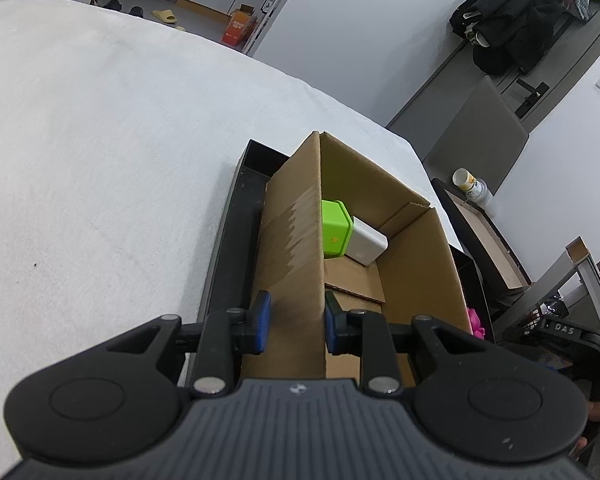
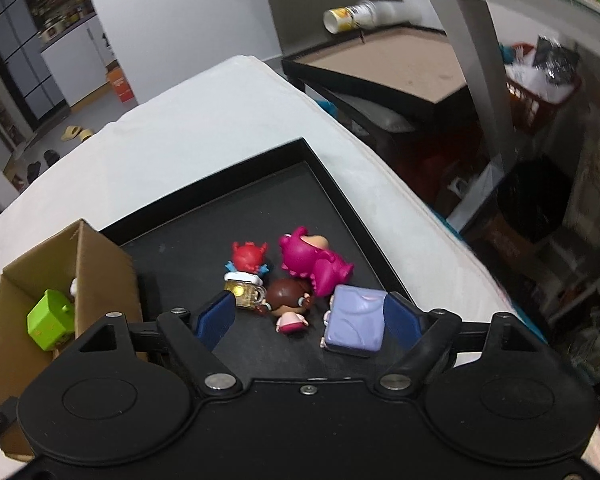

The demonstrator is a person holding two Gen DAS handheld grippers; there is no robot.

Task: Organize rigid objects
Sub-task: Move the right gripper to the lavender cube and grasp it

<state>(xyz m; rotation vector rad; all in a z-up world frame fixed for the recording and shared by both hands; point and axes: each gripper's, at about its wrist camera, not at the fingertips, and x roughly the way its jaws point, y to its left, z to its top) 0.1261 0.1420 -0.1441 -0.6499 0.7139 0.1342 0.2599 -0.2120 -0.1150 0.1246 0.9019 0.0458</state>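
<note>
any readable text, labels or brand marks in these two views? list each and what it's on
"DAS": raised letters on a dark object at the right edge of the left wrist view; possibly cut off.
Small emblem, no letters, on the left gripper body.
Orange carton on the floor: print too small to read.
Paper cup on the side table: yellow print, blurred in both views.
Green cube in the cardboard box: small orange mark, unreadable.

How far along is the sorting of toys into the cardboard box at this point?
Done: a green cube toy and a white block lie in the cardboard box. In hand: the left hand-held gripper is clamped on the box wall; the right hand-held gripper is open above the black tray. Left: red figure, magenta dinosaur, brown-haired doll, lilac block.
</note>
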